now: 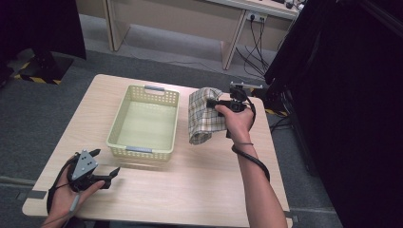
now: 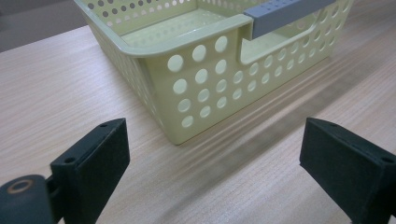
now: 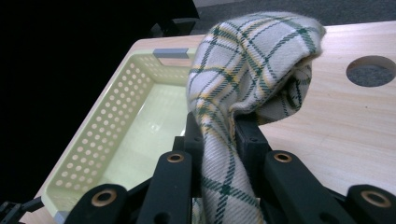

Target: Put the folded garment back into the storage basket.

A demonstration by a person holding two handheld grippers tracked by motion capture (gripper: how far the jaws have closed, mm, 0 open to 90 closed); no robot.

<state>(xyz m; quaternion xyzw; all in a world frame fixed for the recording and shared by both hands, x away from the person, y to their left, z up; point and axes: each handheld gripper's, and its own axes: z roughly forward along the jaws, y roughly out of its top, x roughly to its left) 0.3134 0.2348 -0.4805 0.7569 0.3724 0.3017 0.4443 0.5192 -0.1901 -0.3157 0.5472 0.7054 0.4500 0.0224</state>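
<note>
A cream cloth with green and yellow checks hangs above the table, just right of the pale green perforated basket. My right gripper is shut on the cloth's upper part, and the cloth's lower end droops toward the tabletop. In the right gripper view the cloth is pinched between the two black jaws of my right gripper, with the basket to the left. My left gripper stands open near the table's front left corner. Its jaws point at the basket's near corner, and my left gripper holds nothing.
The basket has grey handles at both short ends and nothing inside. A round cable hole is cut in the light wood table beyond the cloth. Desk legs and cables stand on the grey floor behind; a dark curtain hangs at the right.
</note>
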